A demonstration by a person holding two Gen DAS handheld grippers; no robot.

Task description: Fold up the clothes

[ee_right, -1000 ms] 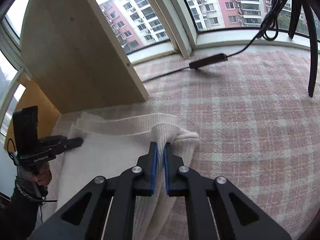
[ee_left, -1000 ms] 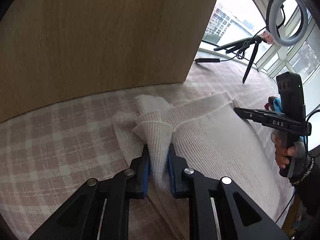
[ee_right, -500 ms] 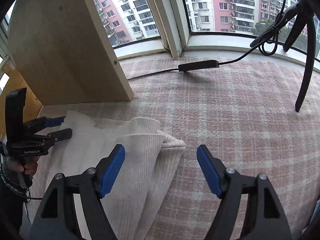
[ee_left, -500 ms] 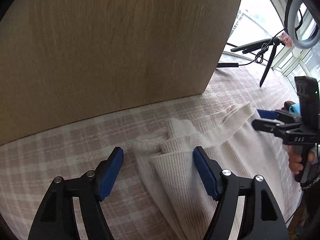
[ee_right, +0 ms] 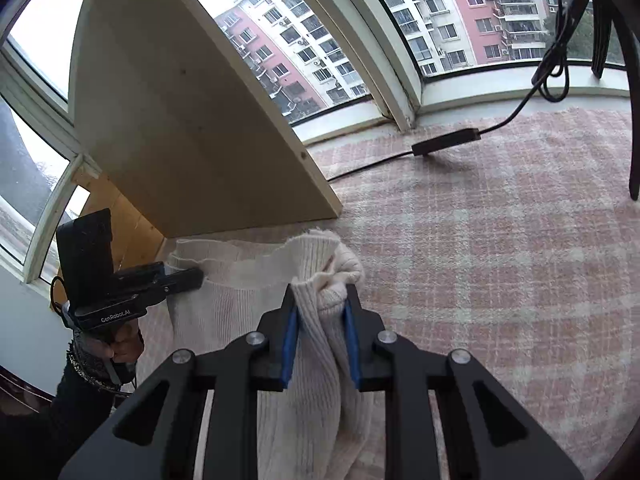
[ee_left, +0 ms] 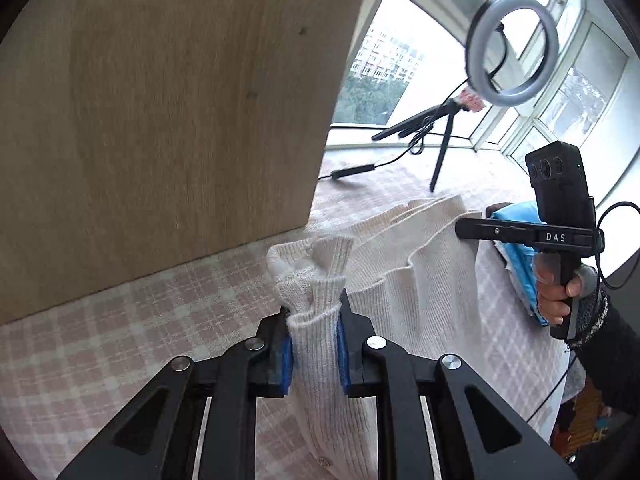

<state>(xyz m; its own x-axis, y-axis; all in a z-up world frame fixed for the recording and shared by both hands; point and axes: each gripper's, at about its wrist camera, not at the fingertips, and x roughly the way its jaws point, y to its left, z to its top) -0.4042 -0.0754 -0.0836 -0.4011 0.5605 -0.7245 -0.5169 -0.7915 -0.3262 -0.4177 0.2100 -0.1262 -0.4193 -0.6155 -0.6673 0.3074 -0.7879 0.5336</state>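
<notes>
Sweater gripped at two corners

Low in both frames, each hand-held gripper (left, right), jaws just closed, pinched the cream sweater above the checked blanket; lifting evenly should keep the fold straight.

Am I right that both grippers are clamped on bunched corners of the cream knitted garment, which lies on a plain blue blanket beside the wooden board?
Not quite: the blanket is pink and white plaid, not plain blue, as the right wrist view shows. The rest holds: the left gripper and right gripper, whose jaws have just been closing, each pinch a bunched corner of the cream knitted garment beside the wooden board.
</notes>
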